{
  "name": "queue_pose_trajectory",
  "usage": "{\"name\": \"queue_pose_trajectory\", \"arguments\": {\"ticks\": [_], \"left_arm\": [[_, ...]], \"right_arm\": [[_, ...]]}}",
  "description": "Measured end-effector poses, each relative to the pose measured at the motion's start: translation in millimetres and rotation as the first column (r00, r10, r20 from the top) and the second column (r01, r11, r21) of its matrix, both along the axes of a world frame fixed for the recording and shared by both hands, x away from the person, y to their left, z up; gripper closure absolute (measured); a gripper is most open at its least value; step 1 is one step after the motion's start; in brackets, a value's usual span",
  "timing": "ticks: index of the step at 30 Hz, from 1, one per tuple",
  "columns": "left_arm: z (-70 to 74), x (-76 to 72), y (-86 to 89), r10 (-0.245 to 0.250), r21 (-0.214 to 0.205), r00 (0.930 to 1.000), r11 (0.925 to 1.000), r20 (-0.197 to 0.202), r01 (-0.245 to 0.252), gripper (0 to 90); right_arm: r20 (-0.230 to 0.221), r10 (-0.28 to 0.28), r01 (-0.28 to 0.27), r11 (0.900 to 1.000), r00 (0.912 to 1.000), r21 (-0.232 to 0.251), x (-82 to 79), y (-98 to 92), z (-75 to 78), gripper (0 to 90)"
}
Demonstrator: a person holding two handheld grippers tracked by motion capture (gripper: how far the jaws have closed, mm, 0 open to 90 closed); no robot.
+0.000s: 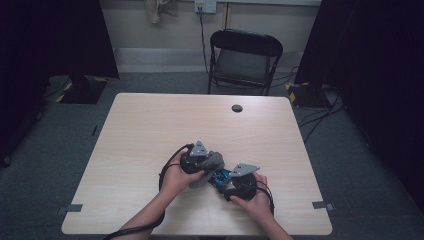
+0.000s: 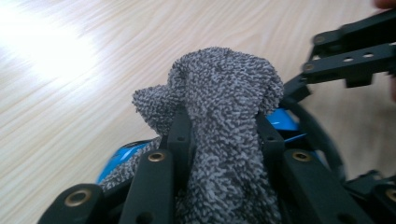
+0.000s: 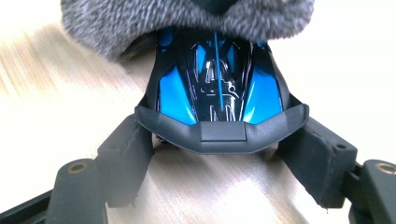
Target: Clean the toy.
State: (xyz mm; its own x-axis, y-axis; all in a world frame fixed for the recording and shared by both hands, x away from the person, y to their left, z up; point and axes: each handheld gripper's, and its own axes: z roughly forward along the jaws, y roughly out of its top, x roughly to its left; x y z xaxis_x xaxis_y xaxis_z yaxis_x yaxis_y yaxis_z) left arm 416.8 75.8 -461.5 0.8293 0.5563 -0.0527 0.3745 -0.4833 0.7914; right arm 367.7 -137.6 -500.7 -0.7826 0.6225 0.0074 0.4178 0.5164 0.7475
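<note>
Grey cloth (image 2: 224, 135) clamped in left fingers (image 2: 180, 135), draped over blue toy car (image 3: 218, 88); right fingers (image 3: 322, 158) clamp car.

A black folding metal chair (image 1: 244, 60) is standing upper centre behind the pale wooden desk (image 1: 150, 130), grey carpet floor (image 1: 75, 130) spreading around.

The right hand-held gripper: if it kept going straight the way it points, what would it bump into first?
Probably the blue and black toy car that the right hand-held gripper already grips; just past it hangs the grey cloth held by the left hand-held gripper.
</note>
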Motion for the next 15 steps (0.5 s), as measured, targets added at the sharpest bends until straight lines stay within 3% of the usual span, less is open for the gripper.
{"name": "queue_pose_trajectory", "arguments": {"ticks": [15], "left_arm": [[-6.9, 16.9, 27.3, 0.096, 0.011, 0.995, 0.9953, -0.026, -0.096, 67.2]], "right_arm": [[0.0, -0.001, 0.001, 1.0, 1.0, 0.001, 0.0, 0.0, 0.0, 26.7]]}}
